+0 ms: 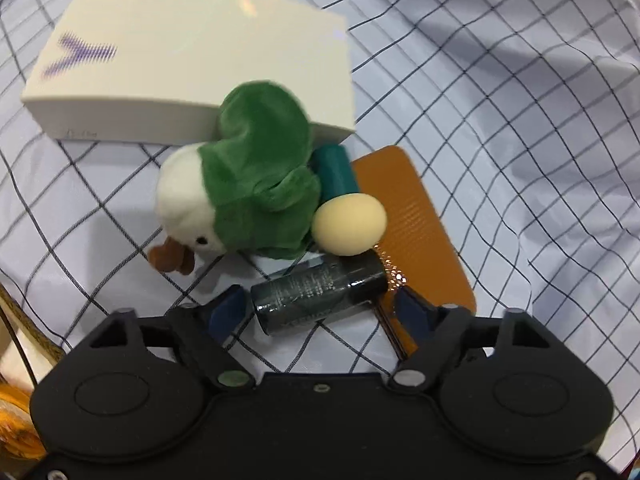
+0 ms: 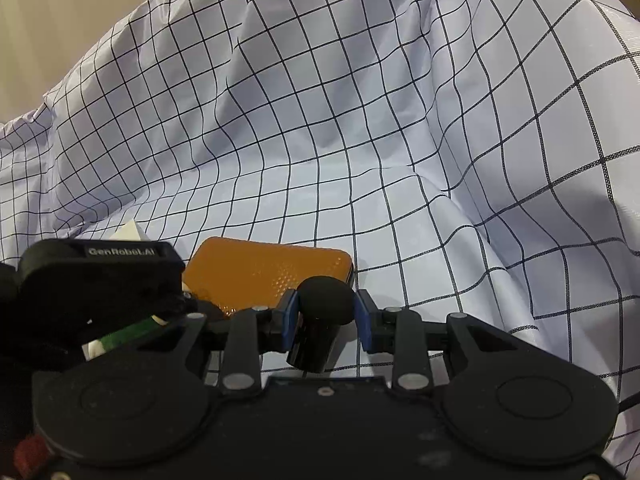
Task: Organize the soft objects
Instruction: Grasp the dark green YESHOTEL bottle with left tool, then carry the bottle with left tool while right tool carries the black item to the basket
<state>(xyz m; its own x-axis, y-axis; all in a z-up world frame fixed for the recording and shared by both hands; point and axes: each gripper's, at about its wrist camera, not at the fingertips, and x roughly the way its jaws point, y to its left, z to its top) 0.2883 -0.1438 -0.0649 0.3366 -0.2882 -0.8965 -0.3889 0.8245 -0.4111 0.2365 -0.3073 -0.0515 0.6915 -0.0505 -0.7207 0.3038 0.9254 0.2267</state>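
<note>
In the left wrist view a plush duck (image 1: 240,196) in a green hood lies on the checked cloth, leaning on a cream box (image 1: 188,60). Beside it are a cream foam egg (image 1: 350,224) on a teal handle (image 1: 336,172), a dark bottle (image 1: 320,292) and an orange pad (image 1: 412,232). My left gripper (image 1: 320,308) is open, its fingers on either side of the dark bottle. In the right wrist view my right gripper (image 2: 326,314) is shut on a black foam ball with a black handle (image 2: 324,304), above the orange pad (image 2: 260,272).
The checked cloth (image 2: 360,120) is rumpled with folds rising at the back and right. The left gripper's black body (image 2: 92,280) sits at the left of the right wrist view. A wooden edge (image 1: 24,320) shows at lower left.
</note>
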